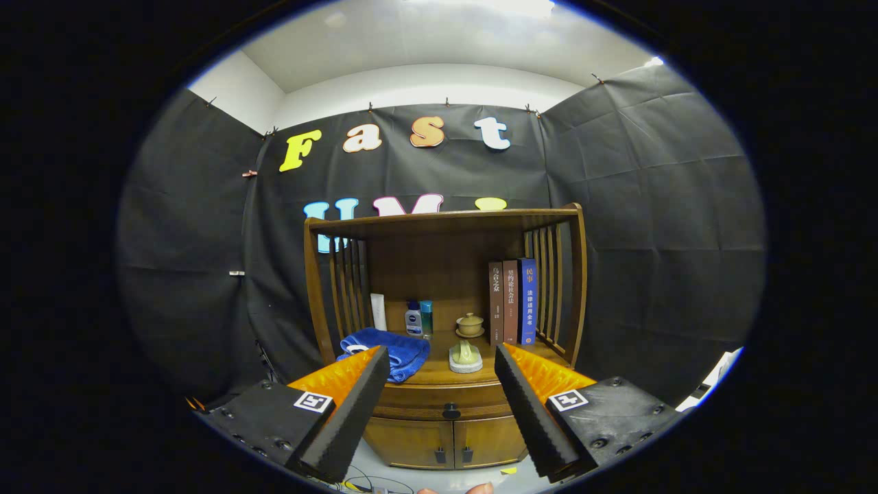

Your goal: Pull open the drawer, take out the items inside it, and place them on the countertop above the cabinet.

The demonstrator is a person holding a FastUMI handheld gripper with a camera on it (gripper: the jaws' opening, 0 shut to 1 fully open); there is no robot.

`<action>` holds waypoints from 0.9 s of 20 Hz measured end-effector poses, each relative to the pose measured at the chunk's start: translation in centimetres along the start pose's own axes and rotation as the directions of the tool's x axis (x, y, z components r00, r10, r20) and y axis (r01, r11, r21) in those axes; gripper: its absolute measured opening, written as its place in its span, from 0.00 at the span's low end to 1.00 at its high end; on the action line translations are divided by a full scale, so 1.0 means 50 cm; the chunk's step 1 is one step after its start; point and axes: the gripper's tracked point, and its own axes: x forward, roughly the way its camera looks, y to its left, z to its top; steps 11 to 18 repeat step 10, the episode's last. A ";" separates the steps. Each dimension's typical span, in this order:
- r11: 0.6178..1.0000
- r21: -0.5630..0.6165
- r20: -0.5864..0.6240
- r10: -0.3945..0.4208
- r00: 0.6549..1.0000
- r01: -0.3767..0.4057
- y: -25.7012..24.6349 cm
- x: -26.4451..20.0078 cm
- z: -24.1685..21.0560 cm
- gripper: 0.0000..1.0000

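A wooden cabinet (439,237) stands beyond my fingers against the booth wall. Its drawer (418,401) lies under the countertop (439,374) and is closed, with a small dark knob (451,412) at its middle. My gripper (442,367) is open, some way in front of the cabinet, and the drawer front shows between the two fingers with nothing held. On the countertop lie a folded blue towel (394,350) on the left and a pale green item on a white dish (466,357) near the middle. The drawer's contents are hidden.
Further back on the countertop stand a white tube (378,312), two small bottles (418,319), a lidded cup on a saucer (470,324) and three upright books (513,302). Slatted side rails (552,288) and a top shelf enclose it. Two lower doors (449,442) sit under the drawer.
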 end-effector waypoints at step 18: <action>1.000 -0.008 0.012 0.011 1.000 -0.011 0.016 0.001 0.007 0.99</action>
